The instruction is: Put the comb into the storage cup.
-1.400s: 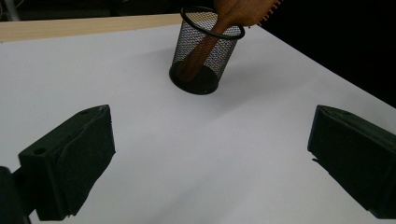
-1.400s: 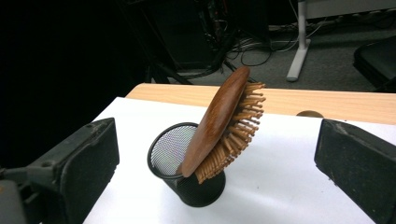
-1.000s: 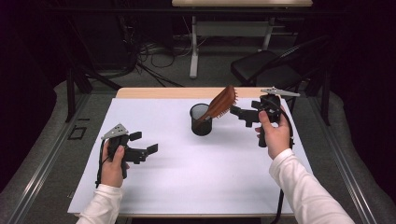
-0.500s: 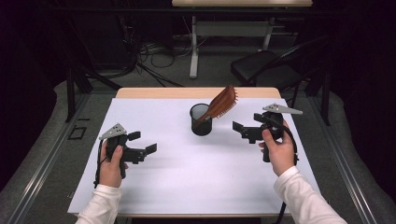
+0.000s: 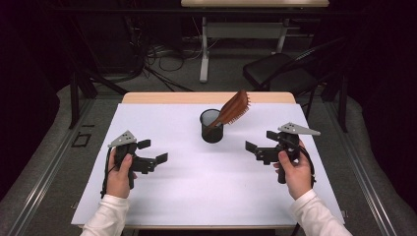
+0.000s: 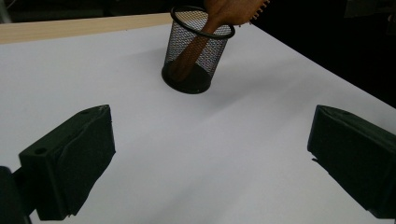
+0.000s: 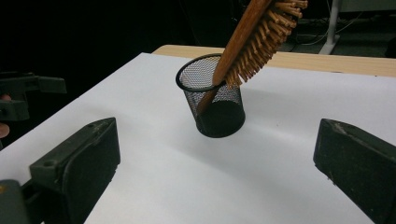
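Hairbrush (image 5: 235,109) in mesh cup (image 5: 211,127), btwn 2 claws, left claw (image 5: 151,151) & right claw (image 5: 257,143), both apart.

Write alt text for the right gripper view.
A wooden hairbrush stands handle-down in a black mesh cup on a white table, leaning over the rim. The right gripper faces it, jaws wide open and empty.

Dark room. Grey carpet floor (image 5: 44,162) around white-topped table (image 5: 206,196). Beyond table: black chair (image 5: 275,73), desk leg (image 5: 204,51), tangled cables (image 5: 157,54).
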